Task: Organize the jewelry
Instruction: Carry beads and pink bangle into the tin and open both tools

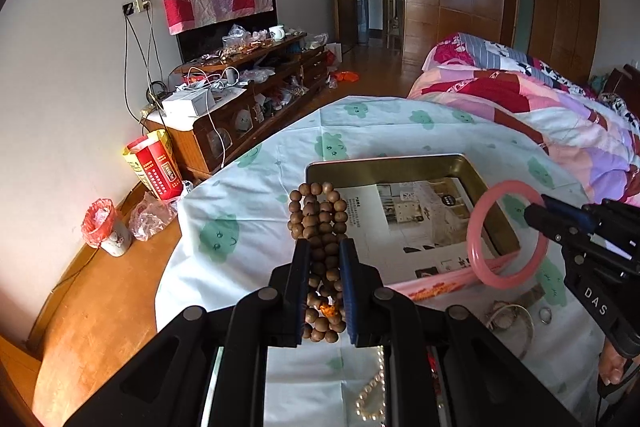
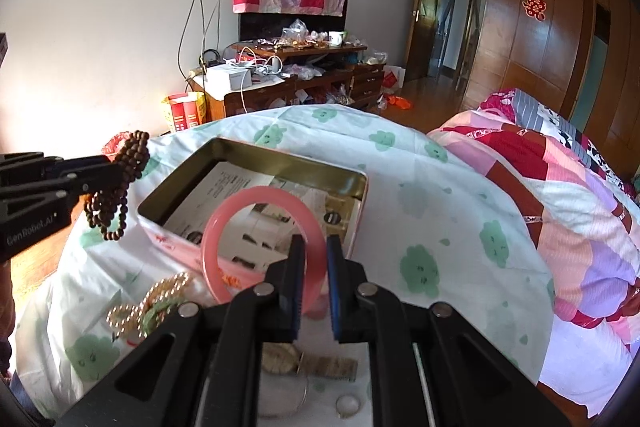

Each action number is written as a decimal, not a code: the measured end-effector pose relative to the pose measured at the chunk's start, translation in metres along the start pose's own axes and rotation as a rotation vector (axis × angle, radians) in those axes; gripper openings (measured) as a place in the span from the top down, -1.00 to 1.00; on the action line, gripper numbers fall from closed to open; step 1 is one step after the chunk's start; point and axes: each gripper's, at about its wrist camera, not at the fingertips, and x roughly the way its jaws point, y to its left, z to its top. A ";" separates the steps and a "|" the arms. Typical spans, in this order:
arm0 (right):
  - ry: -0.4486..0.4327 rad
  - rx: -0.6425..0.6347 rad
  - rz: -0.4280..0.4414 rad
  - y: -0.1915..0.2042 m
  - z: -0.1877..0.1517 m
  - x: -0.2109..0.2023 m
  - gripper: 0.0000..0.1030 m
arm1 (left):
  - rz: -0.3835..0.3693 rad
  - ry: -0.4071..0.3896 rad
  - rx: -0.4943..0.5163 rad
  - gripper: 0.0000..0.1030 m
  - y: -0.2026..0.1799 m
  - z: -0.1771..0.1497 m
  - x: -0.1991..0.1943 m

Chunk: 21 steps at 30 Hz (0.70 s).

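My left gripper [image 1: 324,251] is shut on a brown wooden bead bracelet [image 1: 318,211], held above the near left edge of an open tin box [image 1: 384,167]; the beads also show in the right wrist view [image 2: 128,163]. My right gripper [image 2: 315,247] is shut on a pink bangle [image 2: 224,223], held upright over the tin box's [image 2: 288,163] near edge. The bangle also shows in the left wrist view [image 1: 476,251]. A printed sheet [image 1: 400,223] lies inside the box.
On the cloud-print cloth [image 2: 420,203] near me lie a pearl and green bead strand [image 2: 152,303], a wristwatch [image 2: 296,359], a thin silver bangle [image 1: 516,327] and a ring [image 1: 545,314]. A quilt-covered bed [image 2: 560,195] is at the right; a cluttered cabinet [image 1: 240,99] stands by the wall.
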 end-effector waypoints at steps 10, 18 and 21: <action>0.008 0.002 -0.021 -0.002 0.014 0.023 0.76 | 0.044 0.025 0.048 0.71 -0.010 0.012 0.024; 0.013 0.001 -0.029 -0.001 0.022 0.037 0.76 | 0.077 0.044 0.082 0.71 -0.017 0.020 0.045; 0.023 0.002 -0.030 0.000 0.022 0.043 0.76 | 0.092 0.061 0.092 0.71 -0.019 0.021 0.055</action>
